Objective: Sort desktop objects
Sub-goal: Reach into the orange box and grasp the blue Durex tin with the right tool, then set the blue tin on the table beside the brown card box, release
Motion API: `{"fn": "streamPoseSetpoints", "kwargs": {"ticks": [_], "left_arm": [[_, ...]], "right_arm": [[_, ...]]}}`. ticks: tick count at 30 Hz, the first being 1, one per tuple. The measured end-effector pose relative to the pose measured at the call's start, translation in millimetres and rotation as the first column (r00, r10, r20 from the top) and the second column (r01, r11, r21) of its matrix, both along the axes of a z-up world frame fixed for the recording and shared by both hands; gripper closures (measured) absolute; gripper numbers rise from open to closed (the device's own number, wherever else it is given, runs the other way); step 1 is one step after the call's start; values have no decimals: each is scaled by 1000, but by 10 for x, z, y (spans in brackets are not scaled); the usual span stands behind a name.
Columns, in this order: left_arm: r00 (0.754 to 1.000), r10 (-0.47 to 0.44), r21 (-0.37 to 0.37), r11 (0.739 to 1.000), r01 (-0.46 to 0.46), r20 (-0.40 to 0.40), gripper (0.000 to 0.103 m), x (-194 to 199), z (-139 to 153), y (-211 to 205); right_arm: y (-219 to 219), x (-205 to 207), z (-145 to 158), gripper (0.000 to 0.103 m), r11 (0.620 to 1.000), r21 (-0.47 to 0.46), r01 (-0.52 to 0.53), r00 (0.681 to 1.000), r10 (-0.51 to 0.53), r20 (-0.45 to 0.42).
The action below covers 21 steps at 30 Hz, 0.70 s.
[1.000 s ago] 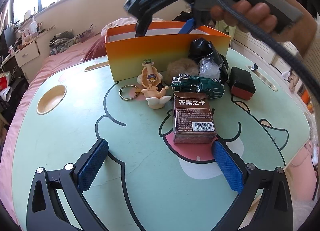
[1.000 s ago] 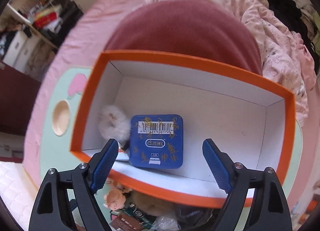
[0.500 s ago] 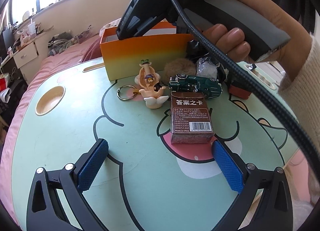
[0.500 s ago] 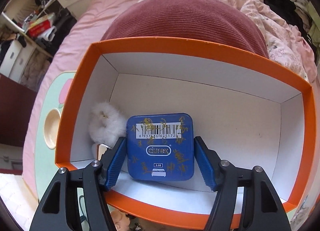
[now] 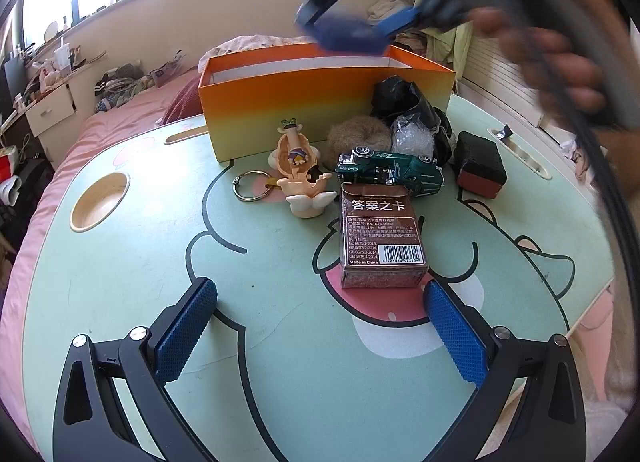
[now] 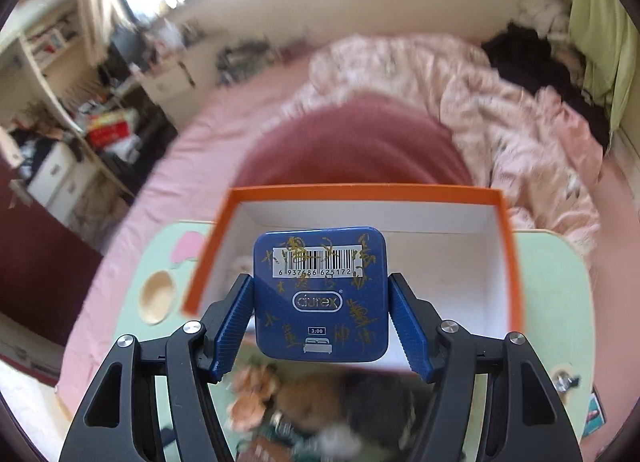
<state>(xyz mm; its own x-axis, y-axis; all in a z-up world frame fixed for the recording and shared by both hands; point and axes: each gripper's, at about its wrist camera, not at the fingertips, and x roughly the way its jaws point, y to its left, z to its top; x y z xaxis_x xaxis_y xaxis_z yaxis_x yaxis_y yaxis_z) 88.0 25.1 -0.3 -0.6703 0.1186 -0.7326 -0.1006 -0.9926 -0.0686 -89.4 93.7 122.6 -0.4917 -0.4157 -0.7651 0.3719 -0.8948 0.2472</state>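
My right gripper (image 6: 320,282) is shut on a blue square tin (image 6: 320,294) and holds it in the air above the orange box (image 6: 360,192), whose white inside shows behind it. From the left wrist view that gripper (image 5: 352,28) and a person's hand (image 5: 560,62) are a blur over the orange box (image 5: 300,102). Low over the green table (image 5: 160,254), my left gripper (image 5: 320,288) stands open with nothing between its fingers. A brown card box (image 5: 380,238) lies just beyond its right finger.
In front of the orange box lie a figure keychain (image 5: 300,170), a green toy car (image 5: 388,172), a brown fur ball (image 5: 358,136), a black bag (image 5: 404,102) and a black-and-red case (image 5: 478,168). A cup hollow (image 5: 100,200) sits at the table's left.
My right gripper shut on the blue tin inside the orange box and lifted it up out of the box. The left gripper and the table objects stayed put.
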Motion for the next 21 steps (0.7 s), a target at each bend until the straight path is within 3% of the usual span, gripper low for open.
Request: {"fn": "streamPoseSetpoints", "kwargs": {"ticks": [5,9,14,18,20,21], "left_arm": [[1000,-1,0,1000,1,0,0,5,-1,-1],[1000,-1,0,1000,1,0,0,7,2,0],[1000,-2,0,1000,2,0,0,8,1,-3],[1000,-4,0,1000,4,-1,0,12,-2,-11],[1000,-4,0,1000,4,0,0,11,-2,-7],[1000,-5,2,1000,5,0,0,8,1,-6]], "right_arm": [[278,807,115,36,988,-94,-119,992,115,-54],[398,1396,-190,36,986,-16,-168,984,167,-56],[460,1559,-739,36,980,39,-195,980,193,46],[346,1434,-870,35,978,124,-168,986,169,6],[366,1423,-861,33,983,106,-149,988,154,-34],[412,1456,-844,26,987,83,-135,989,139,-51]]}}
